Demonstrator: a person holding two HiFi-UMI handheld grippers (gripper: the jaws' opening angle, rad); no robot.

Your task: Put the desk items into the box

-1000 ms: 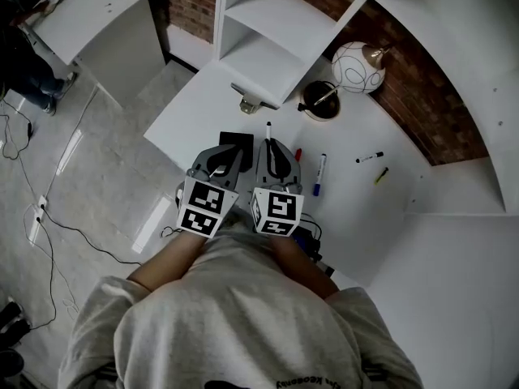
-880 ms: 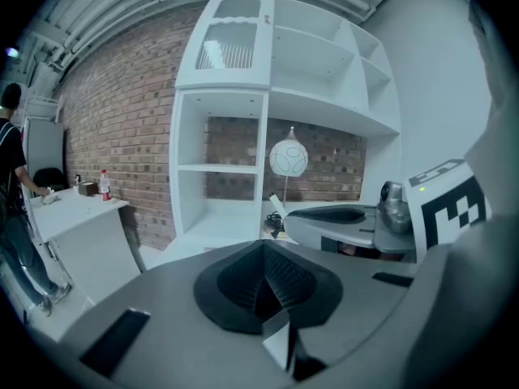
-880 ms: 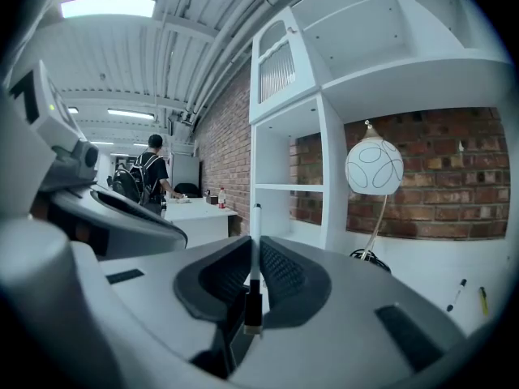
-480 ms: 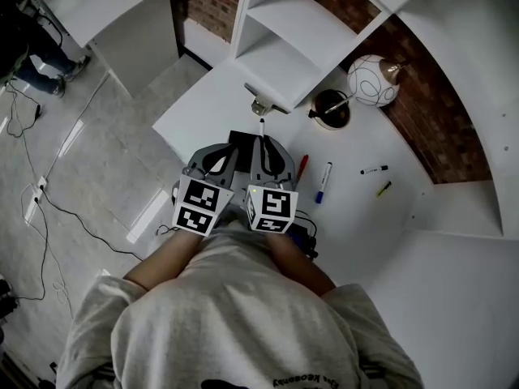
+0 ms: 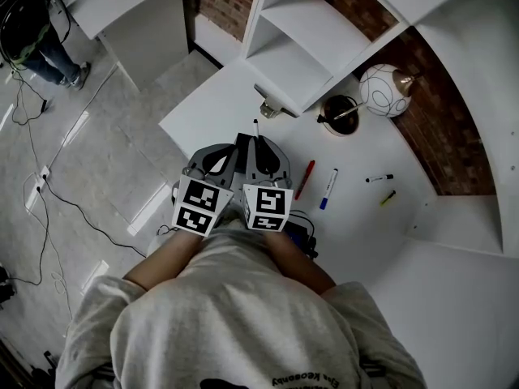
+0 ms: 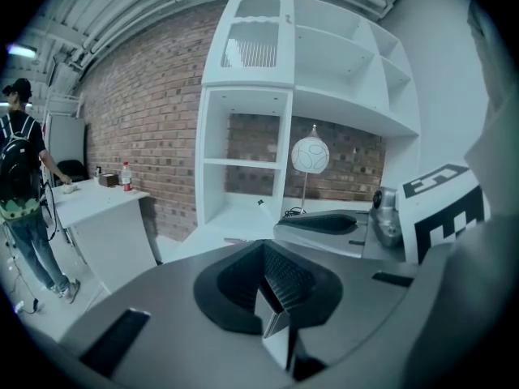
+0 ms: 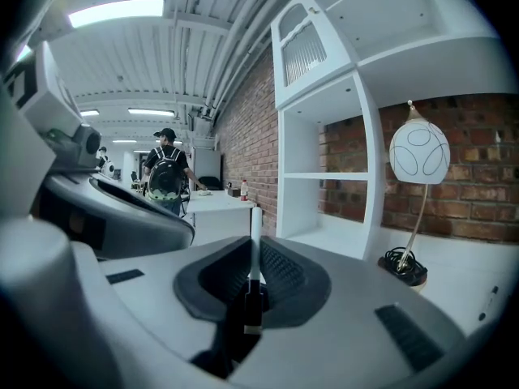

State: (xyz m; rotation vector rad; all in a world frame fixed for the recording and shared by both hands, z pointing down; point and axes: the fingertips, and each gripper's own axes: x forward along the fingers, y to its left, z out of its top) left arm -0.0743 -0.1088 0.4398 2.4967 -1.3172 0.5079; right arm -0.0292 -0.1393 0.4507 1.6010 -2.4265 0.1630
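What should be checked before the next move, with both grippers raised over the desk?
1. Right gripper shut on the pen, which stands upright: ok.
2. Left gripper shut on a thin flat piece: ok; what the piece is, cannot tell.
3. Box in sight to drop into: cannot tell.
4. Desk emptied of items: not ok; the red pen, blue marker and black marker lie there.
5. Grippers apart from each other: cannot tell; they are side by side.
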